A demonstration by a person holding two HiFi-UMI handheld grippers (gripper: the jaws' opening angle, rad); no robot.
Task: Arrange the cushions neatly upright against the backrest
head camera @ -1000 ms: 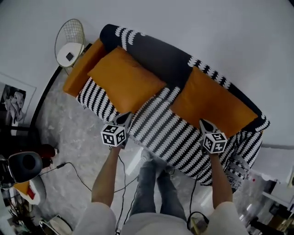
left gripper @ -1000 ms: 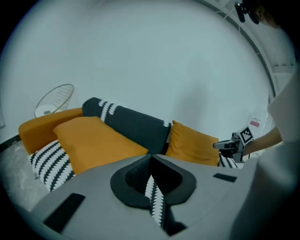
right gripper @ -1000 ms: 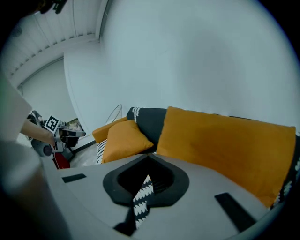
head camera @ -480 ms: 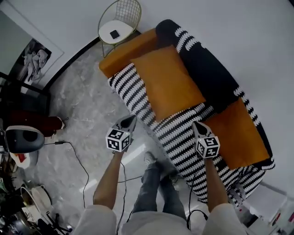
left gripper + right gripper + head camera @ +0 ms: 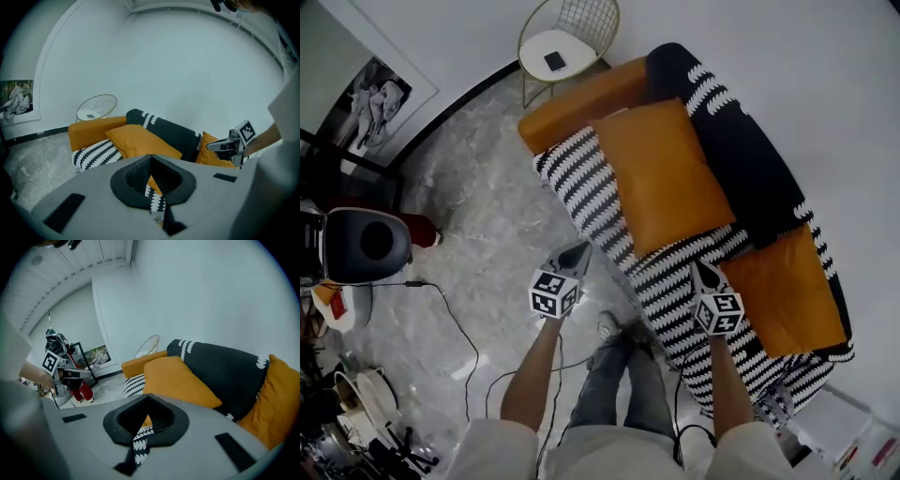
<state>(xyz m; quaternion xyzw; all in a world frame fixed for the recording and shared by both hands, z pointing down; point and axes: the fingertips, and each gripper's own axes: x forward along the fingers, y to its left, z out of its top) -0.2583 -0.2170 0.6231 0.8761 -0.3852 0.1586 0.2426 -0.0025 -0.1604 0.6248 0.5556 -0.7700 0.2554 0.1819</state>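
Note:
Two orange cushions lie on a sofa with a black backrest (image 5: 750, 159) and a black-and-white striped seat (image 5: 591, 192). The larger left cushion (image 5: 666, 178) lies tilted from seat to backrest; the right cushion (image 5: 787, 291) leans at the far end. My left gripper (image 5: 577, 249) is shut and empty, over the floor just off the seat's front edge. Also shut and empty, my right gripper (image 5: 697, 268) hovers over the striped seat between the cushions. The left gripper view shows the left cushion (image 5: 140, 140) beyond its jaws. The right gripper view shows both cushions (image 5: 180, 380) (image 5: 276, 399).
An orange armrest (image 5: 581, 98) ends the sofa at the left, with a gold wire chair (image 5: 567, 37) behind it. A black round seat (image 5: 370, 246) and a cable (image 5: 459, 323) are on the marble floor at left. My legs (image 5: 614, 384) stand before the sofa.
The head view has swung, so the sofa now sits further right. Both grippers have shifted left along the sofa's front; the left one has come off the seat edge to above the floor.

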